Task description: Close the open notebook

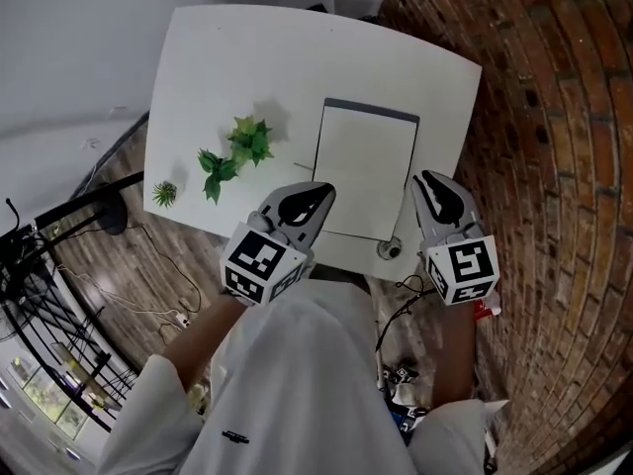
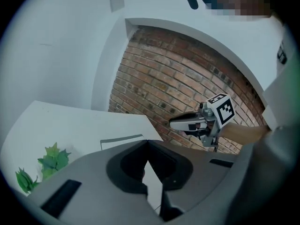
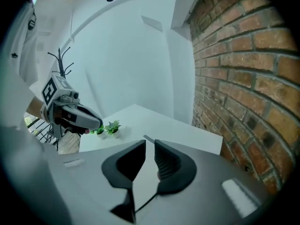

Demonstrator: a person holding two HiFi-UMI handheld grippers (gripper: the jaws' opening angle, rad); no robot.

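The notebook (image 1: 366, 171) lies flat near the front of the white table (image 1: 247, 57), a blank white page up and a dark band along its far edge. My left gripper (image 1: 324, 192) hovers over the notebook's near left corner, fingertips together, nothing in it. My right gripper (image 1: 423, 178) hangs just off the notebook's right edge with a narrow gap between its jaws and nothing between them. In the left gripper view, the notebook's dark band (image 2: 123, 141) shows just past the shut jaws (image 2: 148, 142). The right gripper view shows its slightly parted tips (image 3: 150, 142) above the table.
Three small green plants (image 1: 247, 142) stand on the table left of the notebook. A small round fitting (image 1: 391, 249) sits at the table's front edge. A brick wall (image 1: 554, 117) runs along the right side. Cables and a black rack (image 1: 40, 295) lie on the floor at left.
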